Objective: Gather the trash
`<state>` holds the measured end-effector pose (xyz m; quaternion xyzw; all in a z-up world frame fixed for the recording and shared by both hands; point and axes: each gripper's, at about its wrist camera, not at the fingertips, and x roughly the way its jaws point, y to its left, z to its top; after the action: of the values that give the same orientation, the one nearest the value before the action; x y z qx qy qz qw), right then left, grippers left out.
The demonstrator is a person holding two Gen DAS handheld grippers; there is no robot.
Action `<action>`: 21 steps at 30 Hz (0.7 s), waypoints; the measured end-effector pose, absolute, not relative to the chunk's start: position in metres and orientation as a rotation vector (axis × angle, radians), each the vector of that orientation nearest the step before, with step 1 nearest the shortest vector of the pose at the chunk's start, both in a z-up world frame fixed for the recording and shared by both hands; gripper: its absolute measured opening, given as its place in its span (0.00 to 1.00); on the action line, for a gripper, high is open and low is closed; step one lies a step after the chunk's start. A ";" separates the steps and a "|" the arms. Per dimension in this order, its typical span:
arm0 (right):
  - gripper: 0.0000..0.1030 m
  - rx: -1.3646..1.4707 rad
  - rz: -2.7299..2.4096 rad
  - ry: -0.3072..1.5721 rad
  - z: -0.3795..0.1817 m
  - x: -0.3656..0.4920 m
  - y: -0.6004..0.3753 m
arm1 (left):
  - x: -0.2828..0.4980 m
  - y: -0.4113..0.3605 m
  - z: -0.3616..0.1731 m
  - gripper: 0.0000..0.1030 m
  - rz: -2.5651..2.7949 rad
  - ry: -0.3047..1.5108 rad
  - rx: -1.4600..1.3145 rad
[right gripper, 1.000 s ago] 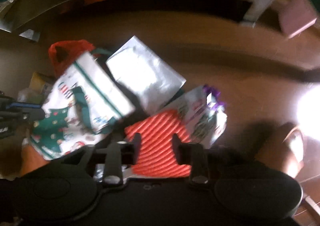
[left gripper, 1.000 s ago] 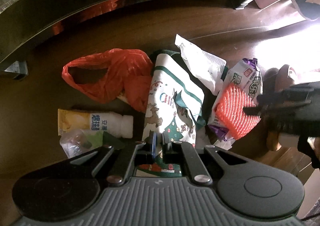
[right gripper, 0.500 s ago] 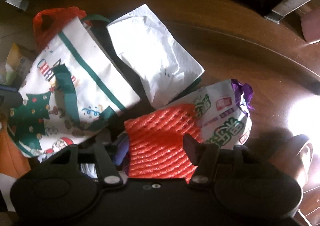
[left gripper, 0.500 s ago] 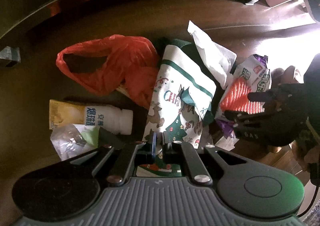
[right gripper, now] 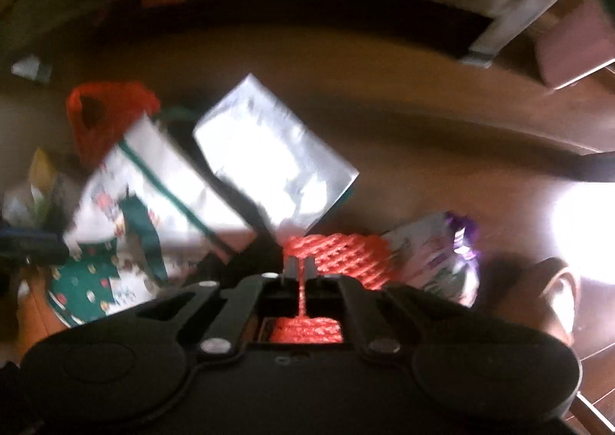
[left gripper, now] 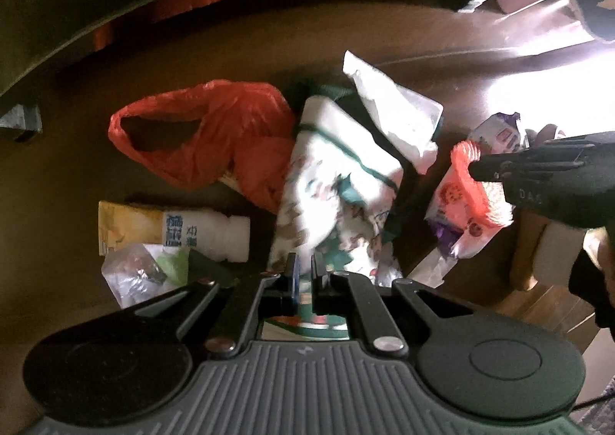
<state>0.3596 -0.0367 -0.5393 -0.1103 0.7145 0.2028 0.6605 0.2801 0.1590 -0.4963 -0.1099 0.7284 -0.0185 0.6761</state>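
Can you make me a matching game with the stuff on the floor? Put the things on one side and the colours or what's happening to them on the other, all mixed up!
Things:
1. Crumpled thin plastic bag
2. Ribbed foam fruit net
3. Small plastic drink bottle
4. Christmas-print gift bag

States:
A. Lying on its side, white with a yellow end
B. Pinched by the right gripper
C. Held at its edge by the left gripper
D. Red, lying loose with its handle loop open

Pairs: 1-D, 2-B, 3-A, 4-C
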 end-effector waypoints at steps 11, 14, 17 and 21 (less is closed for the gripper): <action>0.55 -0.067 0.348 1.663 -0.542 0.375 -0.059 | 0.285 0.165 -0.496 0.05 -0.035 1.625 -0.282; 0.56 -0.073 0.334 1.716 -0.565 0.373 -0.052 | 0.285 0.164 -0.501 0.05 -0.034 1.639 -0.292; 0.56 -0.149 0.306 1.720 -0.586 0.367 -0.045 | 0.285 0.161 -0.506 0.05 -0.039 1.650 -0.296; 0.56 -0.197 0.295 1.735 -0.606 0.362 -0.038 | 0.286 0.159 -0.513 0.05 -0.045 1.666 -0.303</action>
<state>0.3621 -0.0381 -0.6063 -0.0859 0.7586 0.1289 0.6329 0.2857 0.1588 -0.5131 -0.1342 0.7367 -0.0201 0.6624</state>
